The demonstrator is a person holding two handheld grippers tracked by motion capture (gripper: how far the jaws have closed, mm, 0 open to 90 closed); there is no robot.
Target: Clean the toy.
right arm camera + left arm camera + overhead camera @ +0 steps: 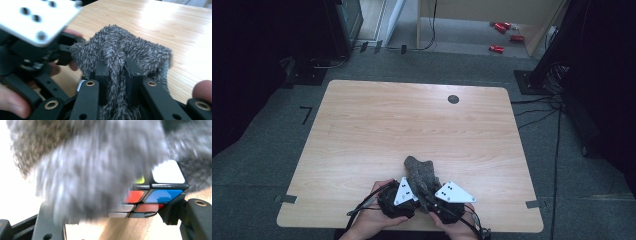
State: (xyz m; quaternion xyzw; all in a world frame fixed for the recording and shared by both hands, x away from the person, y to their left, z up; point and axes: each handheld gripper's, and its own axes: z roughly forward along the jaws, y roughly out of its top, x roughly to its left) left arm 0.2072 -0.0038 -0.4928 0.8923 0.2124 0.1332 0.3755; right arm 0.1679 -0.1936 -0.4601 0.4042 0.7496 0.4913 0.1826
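A grey fuzzy cloth (419, 172) lies bunched at the near middle of the wooden table (387, 125), between both grippers. In the left gripper view the cloth (95, 170) drapes over a Rubik's cube (160, 195), whose white, blue, red and orange tiles show at the right. My left gripper (117, 217) has its jaws on either side of the cube and the cloth. My right gripper (116, 75) is shut on a raised fold of the cloth (120, 47). In the high view the left gripper (413, 189) and right gripper (428, 194) nearly touch.
A dark round grommet (453, 99) sits near the table's far edge. Red objects (502, 27) lie on the floor beyond it, cables (542, 110) run along the right side, and a small black tool (306, 112) lies on the floor at the left.
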